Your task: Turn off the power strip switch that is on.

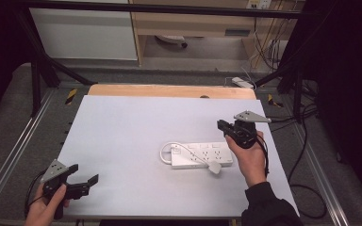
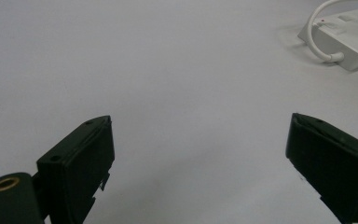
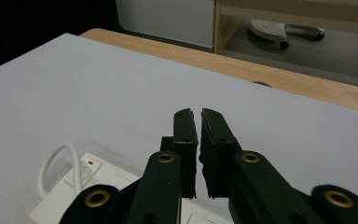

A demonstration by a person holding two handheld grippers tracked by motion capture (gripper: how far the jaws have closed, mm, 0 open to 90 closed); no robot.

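A white power strip (image 1: 201, 155) lies on the white table sheet (image 1: 136, 136), right of centre, with its cord (image 1: 166, 151) looped at its left end and a white plug (image 1: 214, 167) at its front edge. My right gripper (image 1: 222, 126) hovers just above the strip's right end, pointing left, its jaws shut with nothing between them. In the right gripper view the fingertips (image 3: 186, 116) meet over the strip (image 3: 88, 182). My left gripper (image 1: 86, 181) rests at the near left corner, open and empty. In the left gripper view the strip (image 2: 349, 39) lies far off at the upper right.
A wooden table edge (image 1: 169, 90) runs along the far side of the sheet. Metal frame rails (image 1: 9, 155) flank both sides. Cables (image 1: 306, 188) trail on the floor at the right, and a second power strip (image 1: 242, 83) lies beyond the table.
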